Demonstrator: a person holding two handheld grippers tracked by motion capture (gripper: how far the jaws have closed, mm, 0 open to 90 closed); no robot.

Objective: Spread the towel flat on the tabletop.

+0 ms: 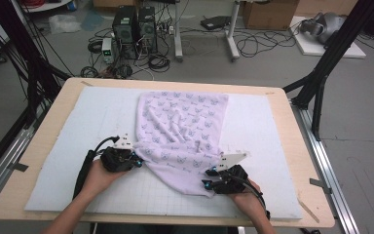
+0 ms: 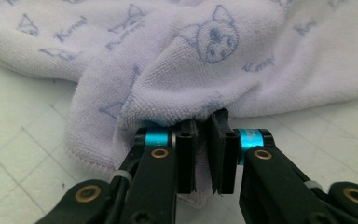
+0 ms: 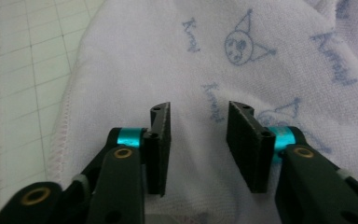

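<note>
A pale lilac towel (image 1: 180,126) printed with small cat faces lies rumpled on the white padded mat (image 1: 78,126), narrowing toward me. My left gripper (image 1: 139,161) is at its near left edge. In the left gripper view the jaws stand almost together, and my left gripper (image 2: 205,119) pinches a bunched fold of the towel (image 2: 214,60) at its tips. My right gripper (image 1: 209,178) rests at the near right corner. In the right gripper view, my right gripper (image 3: 198,109) is open above flat towel (image 3: 261,56), with cloth beneath the jaws and none pressed between them.
The mat lies on a wooden tabletop (image 1: 44,141) and has a gridded surface (image 1: 141,195) near me. Black frame posts (image 1: 321,73) stand at both far sides. Computer towers (image 1: 134,29) and cables sit on the floor beyond.
</note>
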